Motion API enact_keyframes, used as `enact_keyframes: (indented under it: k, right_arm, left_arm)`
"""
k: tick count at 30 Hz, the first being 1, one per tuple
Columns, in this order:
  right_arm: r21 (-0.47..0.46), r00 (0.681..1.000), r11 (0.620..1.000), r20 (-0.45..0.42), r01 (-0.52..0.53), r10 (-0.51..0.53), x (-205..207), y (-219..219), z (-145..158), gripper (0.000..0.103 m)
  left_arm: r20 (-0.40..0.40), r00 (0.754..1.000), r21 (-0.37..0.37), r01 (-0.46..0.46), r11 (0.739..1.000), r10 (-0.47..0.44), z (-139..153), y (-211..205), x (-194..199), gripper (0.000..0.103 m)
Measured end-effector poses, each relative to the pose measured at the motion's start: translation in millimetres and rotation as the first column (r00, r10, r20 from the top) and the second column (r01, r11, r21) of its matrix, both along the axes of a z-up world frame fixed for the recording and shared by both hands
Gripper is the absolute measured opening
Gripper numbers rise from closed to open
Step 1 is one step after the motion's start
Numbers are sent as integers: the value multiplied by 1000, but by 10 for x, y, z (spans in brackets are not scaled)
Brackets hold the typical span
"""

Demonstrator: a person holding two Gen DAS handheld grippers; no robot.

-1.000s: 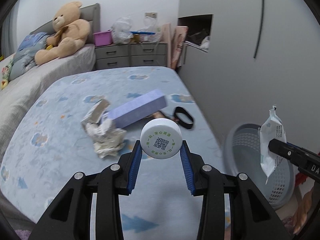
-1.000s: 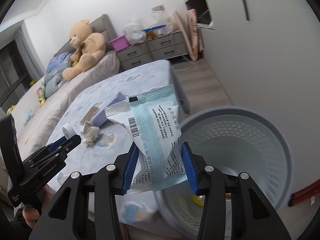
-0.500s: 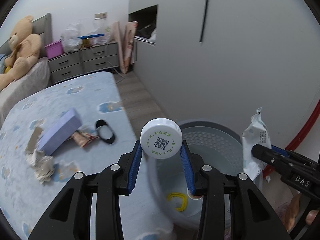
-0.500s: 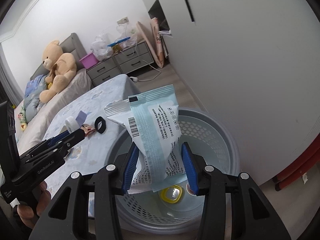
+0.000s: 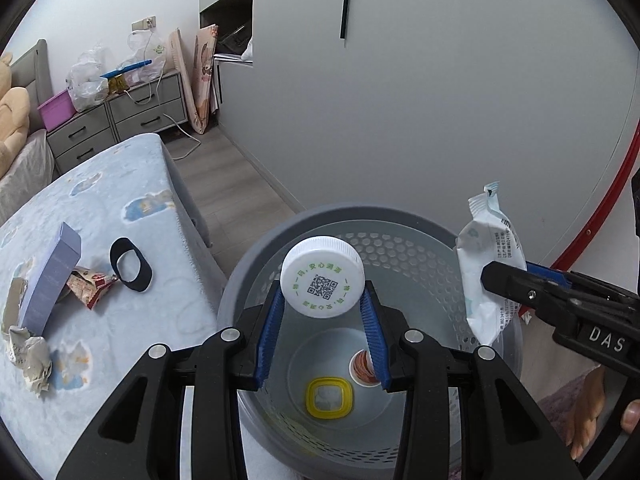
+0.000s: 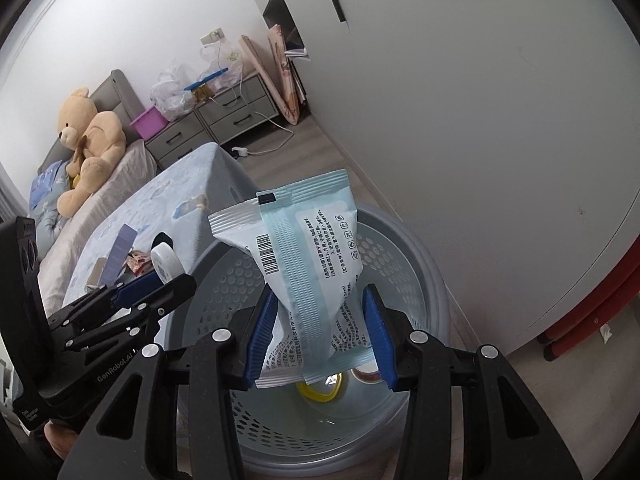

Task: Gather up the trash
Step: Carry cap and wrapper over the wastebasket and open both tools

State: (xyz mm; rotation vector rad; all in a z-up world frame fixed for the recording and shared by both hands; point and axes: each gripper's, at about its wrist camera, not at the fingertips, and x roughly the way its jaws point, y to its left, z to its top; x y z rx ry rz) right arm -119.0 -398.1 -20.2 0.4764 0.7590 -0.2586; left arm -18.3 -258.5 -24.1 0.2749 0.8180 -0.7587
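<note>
Trash, two held pieces: white cap (image 5: pixel 322 282), QR code on top, clamped between the left gripper (image 5: pixel 323 316) pads above the basket (image 5: pixel 256 272); pale blue wrapper (image 6: pixel 308 264), barcode and print, pinched upright in the right gripper (image 6: pixel 316 332) over the same basket. Basket: grey, perforated wall, yellow ring (image 5: pixel 329 397) and small round piece on its floor. Bed (image 5: pixel 120 184), near edge beside basket: purple box (image 5: pixel 50 280), black ring (image 5: pixel 131 265), crumpled paper (image 5: pixel 30 354).

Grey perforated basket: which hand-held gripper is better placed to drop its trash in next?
Left. Its hand-held gripper holds the white round cap over the grey perforated basket's middle; the right one's pale blue packet hangs nearer the rim.
</note>
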Motion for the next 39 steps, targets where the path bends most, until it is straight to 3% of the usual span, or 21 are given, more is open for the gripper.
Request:
enact_keyframes:
  k: [12, 15, 17, 39]
  right_arm:
    - [2, 1000, 1000, -19, 9, -9, 44, -14, -46, 45]
    - [7, 1000, 1000, -17, 15, -15, 46, -19, -45, 49]
    - [7, 1000, 1000, -11, 20, -20, 36, -23, -39, 59]
    - [3, 1000, 1000, -9, 12, -12, 42, 14, -18, 65]
  left_arm:
    - [-29, 1000, -5, -1, 1000, 1, -67, -13, 55, 38]
    - [-23, 1000, -5, -8, 1000, 8, -60, 5, 34, 50]
    - [-17, 1000, -12, -15, 1000, 15, -55, 18, 43, 59]
    - [0, 999, -12, -33, 999, 33, -23, 82, 34, 63]
